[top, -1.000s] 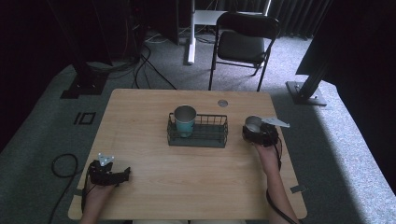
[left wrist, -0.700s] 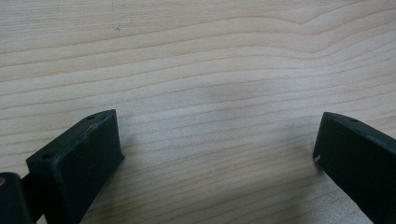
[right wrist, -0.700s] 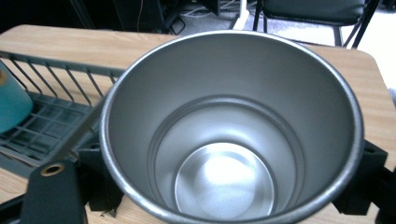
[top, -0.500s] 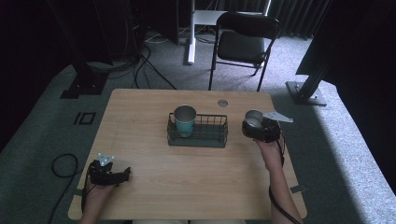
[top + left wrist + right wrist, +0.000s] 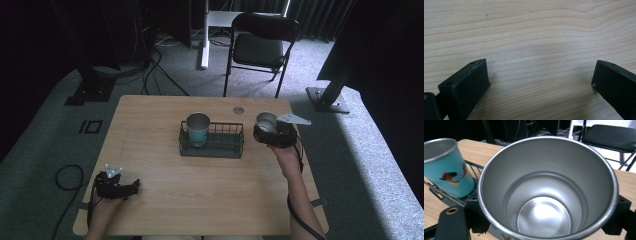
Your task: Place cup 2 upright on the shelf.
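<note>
Wooden surface (image 5: 150, 125) carries a wire basket (image 5: 212, 145) with one teal cup (image 5: 198, 128) inside; my right claw (image 5: 272, 134) grips the steel cup (image 5: 548, 187), yet to go in; left claw (image 5: 116, 186) rests spread, empty.

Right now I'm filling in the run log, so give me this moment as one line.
right gripper: shut on steel cup, beside wire basket | teal cup: upright in basket's left end | left gripper: open, empty, over table
</note>
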A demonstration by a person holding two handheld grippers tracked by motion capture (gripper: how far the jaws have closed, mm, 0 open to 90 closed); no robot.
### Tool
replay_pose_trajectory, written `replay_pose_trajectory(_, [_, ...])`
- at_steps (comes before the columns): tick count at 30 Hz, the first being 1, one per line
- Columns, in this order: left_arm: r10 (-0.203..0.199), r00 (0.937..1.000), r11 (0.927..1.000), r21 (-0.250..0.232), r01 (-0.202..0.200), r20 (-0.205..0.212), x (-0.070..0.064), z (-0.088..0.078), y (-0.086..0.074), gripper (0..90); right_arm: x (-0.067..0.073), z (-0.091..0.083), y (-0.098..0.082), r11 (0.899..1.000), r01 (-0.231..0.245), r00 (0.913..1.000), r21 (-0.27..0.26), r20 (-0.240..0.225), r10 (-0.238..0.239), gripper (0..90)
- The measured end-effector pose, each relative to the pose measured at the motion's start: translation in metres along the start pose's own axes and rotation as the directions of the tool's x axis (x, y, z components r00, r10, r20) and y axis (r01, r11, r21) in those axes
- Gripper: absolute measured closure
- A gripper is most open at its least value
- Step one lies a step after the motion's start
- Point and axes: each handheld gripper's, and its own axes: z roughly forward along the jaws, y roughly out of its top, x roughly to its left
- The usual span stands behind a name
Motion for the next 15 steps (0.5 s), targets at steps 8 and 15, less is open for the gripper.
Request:
replay_pose_trajectory(8, [0.000, 1.0000, 1.0000, 0.000, 0.000, 0.000, 0.000, 0.000, 0.000, 1.6, 0.014, 0.005, 0.013, 1.000, 0.021, 0.9988, -0.002, -0.044, -0.021, 16.9])
replay_pose_trajectory(15, [0.000, 1.0000, 1.0000, 0.000, 0.000, 0.000, 0.000, 0.000, 0.000, 1.6, 0.025, 0.009, 0.020, 0.999, 0.046, 0.9955, -0.005, -0.082, -0.046, 16.9])
